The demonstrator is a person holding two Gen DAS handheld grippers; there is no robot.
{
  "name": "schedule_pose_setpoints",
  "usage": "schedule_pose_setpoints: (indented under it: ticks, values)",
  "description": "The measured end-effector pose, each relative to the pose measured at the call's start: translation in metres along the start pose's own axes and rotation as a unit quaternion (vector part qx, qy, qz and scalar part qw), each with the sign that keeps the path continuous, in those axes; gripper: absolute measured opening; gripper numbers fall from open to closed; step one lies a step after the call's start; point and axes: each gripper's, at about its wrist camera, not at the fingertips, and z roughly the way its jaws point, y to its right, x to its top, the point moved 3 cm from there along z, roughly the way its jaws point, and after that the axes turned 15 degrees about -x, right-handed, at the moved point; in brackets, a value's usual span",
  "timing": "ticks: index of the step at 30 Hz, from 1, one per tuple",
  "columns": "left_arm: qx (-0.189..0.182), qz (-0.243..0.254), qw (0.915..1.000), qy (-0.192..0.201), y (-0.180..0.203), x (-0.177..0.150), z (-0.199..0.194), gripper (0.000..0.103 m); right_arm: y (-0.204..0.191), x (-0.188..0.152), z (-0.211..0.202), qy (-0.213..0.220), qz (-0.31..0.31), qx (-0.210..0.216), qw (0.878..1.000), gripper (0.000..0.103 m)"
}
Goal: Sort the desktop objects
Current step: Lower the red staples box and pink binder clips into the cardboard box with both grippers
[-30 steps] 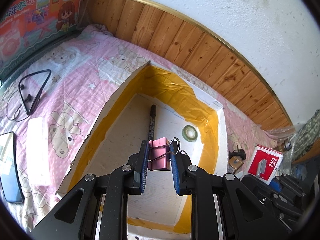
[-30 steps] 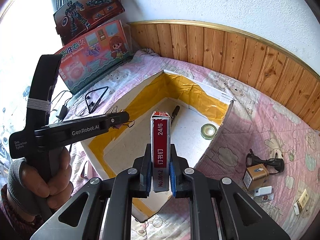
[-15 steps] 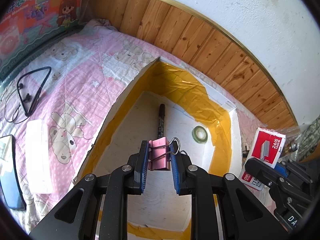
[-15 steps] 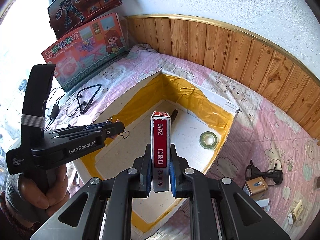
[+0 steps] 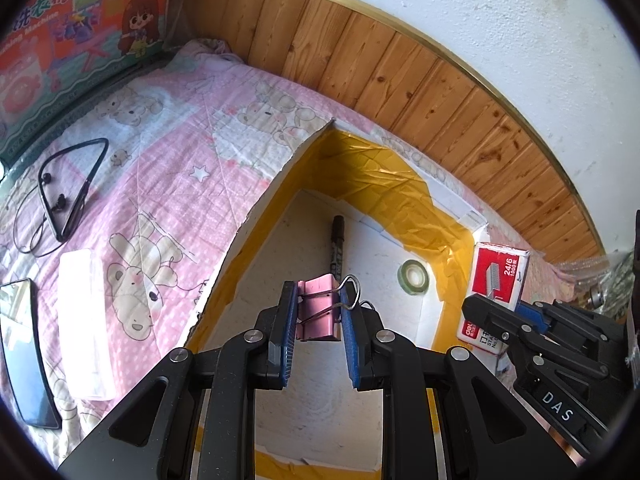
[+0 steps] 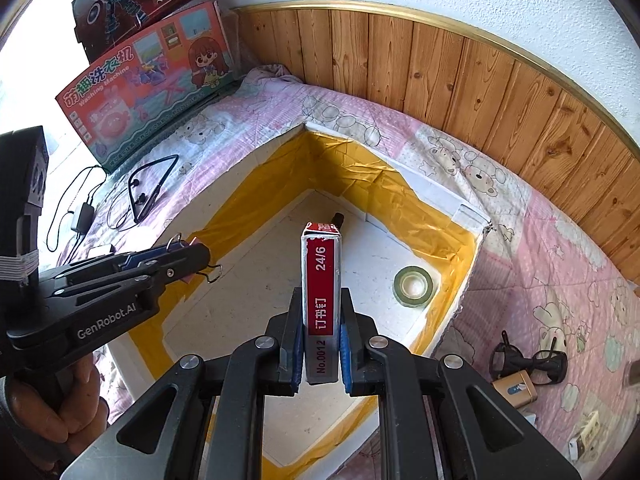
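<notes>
Room: white plaster wall over wood panelling, with a pink bear-print quilt (image 6: 540, 240) spread over the surface below.
Box: an open foam box (image 6: 224, 192) lined with yellow tape sits on the quilt; a pen (image 5: 337, 246) and a tape roll (image 6: 413, 285) lie on its floor.
Left gripper (image 5: 319, 322): narrow, pads pressed on a pink clip (image 5: 317, 312), which hangs above the box floor, near the pen's close end.
Right gripper (image 6: 320, 346): nearly closed, clamped on the narrow sides of a red staple box (image 6: 321, 280), held upright above the foam box, between pen and tape roll.
Clip handling: light, stiff metal body; the wire handles swing, so the flat painted body is the surer hold, as taken here. Likely to bounce a little if dropped from height.
Staple box handling: small but dense for its size, thin cardboard that dents under a hard squeeze; the low grip near its base leaves a tall part free to tip.
Step, as judged: both things look ready to be set down in the foam box.
Outside it: earphones (image 5: 66, 192), a phone (image 5: 24, 356), toy boxes (image 6: 148, 80), small items (image 6: 516, 390) on the quilt.
</notes>
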Motion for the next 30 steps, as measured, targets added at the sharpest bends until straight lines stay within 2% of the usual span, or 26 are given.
schedule_pose_setpoints:
  ticks: [6,19,30]
  values:
    - [0.009,0.000,1.0000,-0.003,-0.004,0.004,0.002,0.021,0.002,0.004,0.011,-0.010,-0.008,-0.010,1.000,0.015]
    - [0.052,0.049,0.9972,-0.020,0.001,0.004,0.011,0.021,0.002,0.009,0.036,-0.032,-0.032,-0.024,0.999,0.015]
    - [0.052,0.049,0.9964,-0.046,-0.004,0.002,0.020,0.021,-0.005,0.014,0.059,-0.065,-0.047,-0.016,0.997,0.015]
